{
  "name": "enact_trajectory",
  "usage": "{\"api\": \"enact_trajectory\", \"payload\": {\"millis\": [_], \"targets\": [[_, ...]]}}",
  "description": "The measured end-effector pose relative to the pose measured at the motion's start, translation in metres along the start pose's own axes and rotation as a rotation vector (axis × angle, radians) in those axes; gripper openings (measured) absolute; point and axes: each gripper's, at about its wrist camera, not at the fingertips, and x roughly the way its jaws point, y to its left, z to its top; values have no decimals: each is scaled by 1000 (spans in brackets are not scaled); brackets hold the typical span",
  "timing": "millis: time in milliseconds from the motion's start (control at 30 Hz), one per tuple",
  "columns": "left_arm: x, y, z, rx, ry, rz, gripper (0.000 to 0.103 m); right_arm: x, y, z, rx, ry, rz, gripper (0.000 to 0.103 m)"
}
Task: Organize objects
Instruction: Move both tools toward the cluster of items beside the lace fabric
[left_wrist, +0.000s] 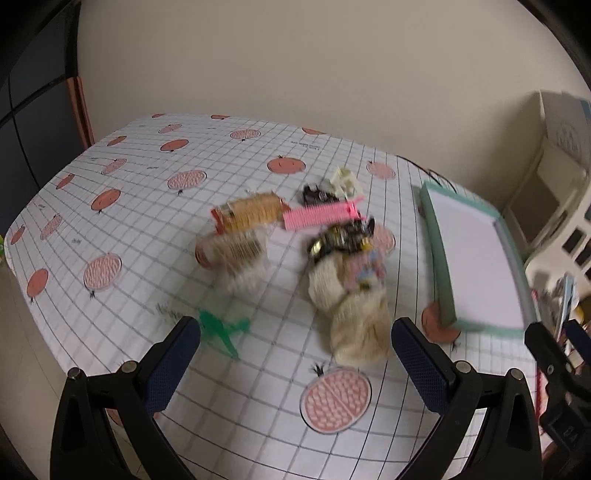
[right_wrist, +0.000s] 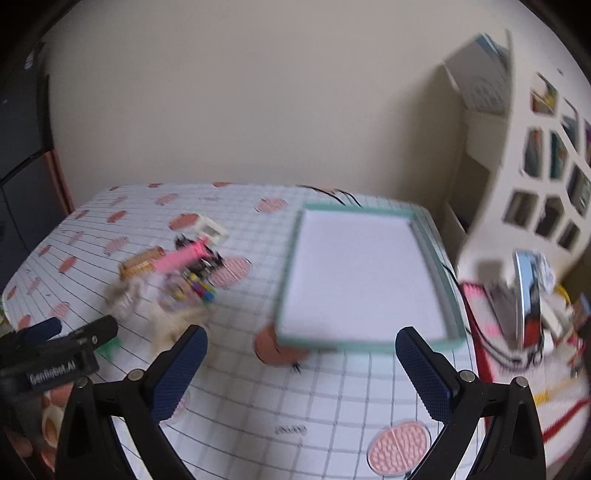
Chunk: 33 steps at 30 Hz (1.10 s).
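In the left wrist view, the left gripper (left_wrist: 295, 343) was seen held above the table (left_wrist: 155, 280) with its jaws spread wide and nothing between them; neither blue-padded finger (left_wrist: 173, 365) was touching any object. A blurred heap of small things was spread ahead of it on the gridded, fruit-patterned cloth: a cream knitted sock (left_wrist: 351, 314) lay nearest, just beyond the fingertips, with a dark beaded tangle (left_wrist: 340, 236) at its far end, a pink comb (left_wrist: 317, 216) behind that, two clear packs of biscuits (left_wrist: 243, 225) to the left, a green clip (left_wrist: 221, 328) near the left finger, and a white plastic piece (left_wrist: 345, 181) farthest back. A teal-rimmed tray (left_wrist: 436, 258) with a bare white floor was seen to the right of the heap, well apart from the fingers, and part of the other tool showed at the right edge. In the right wrist view, the right gripper (right_wrist: 301, 347) was likewise fully parted and empty, held over the table's near side with the tray's (right_wrist: 365, 345) near rim lying just beyond the fingertips, untouched as far as could be told. The heap, with the comb (right_wrist: 181, 258) on top, was seen to the left, and the left gripper's black body (right_wrist: 62, 354) came in at the left edge.
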Motion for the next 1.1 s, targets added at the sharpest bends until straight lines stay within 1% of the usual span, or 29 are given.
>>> {"api": "enact_trajectory", "payload": {"millis": [67, 133, 167, 233, 333, 400, 533, 600, 633, 700, 767, 867, 933, 1000, 1100], "targets": [[-2, 9, 16, -2, 3, 16, 103, 1, 12, 14, -28, -2, 19, 103], [1, 17, 27, -15, 28, 12, 103, 6, 23, 24, -53, 7, 36, 103], [3, 22, 32, -21, 44, 23, 103, 9, 28, 29, -61, 17, 48, 103], [11, 30, 38, -30, 74, 37, 103, 18, 38, 33, -66, 48, 74, 103], [29, 44, 41, -69, 145, 35, 103, 34, 52, 36, -81, 102, 95, 103], [40, 51, 40, -95, 195, 24, 103, 45, 62, 35, -101, 138, 108, 103], [59, 63, 33, -151, 264, 13, 103, 67, 75, 30, -122, 202, 130, 101], [68, 70, 30, -183, 302, -6, 100, 77, 79, 24, -121, 224, 146, 101], [71, 72, 29, -194, 313, -1, 99, 84, 81, 21, -122, 244, 150, 100], [77, 76, 24, -213, 337, 11, 97, 92, 83, 17, -118, 256, 154, 99], [81, 80, 19, -244, 365, -6, 94, 99, 84, 18, -108, 259, 153, 97], [86, 81, 14, -263, 393, -12, 94, 106, 85, 20, -90, 253, 179, 94], [88, 81, 11, -273, 403, -5, 92, 112, 86, 21, -79, 267, 191, 90], [91, 82, 9, -272, 413, 11, 82, 118, 89, 20, -75, 283, 193, 86], [94, 80, 6, -278, 436, 8, 81, 123, 93, 20, -72, 288, 211, 85]]}}
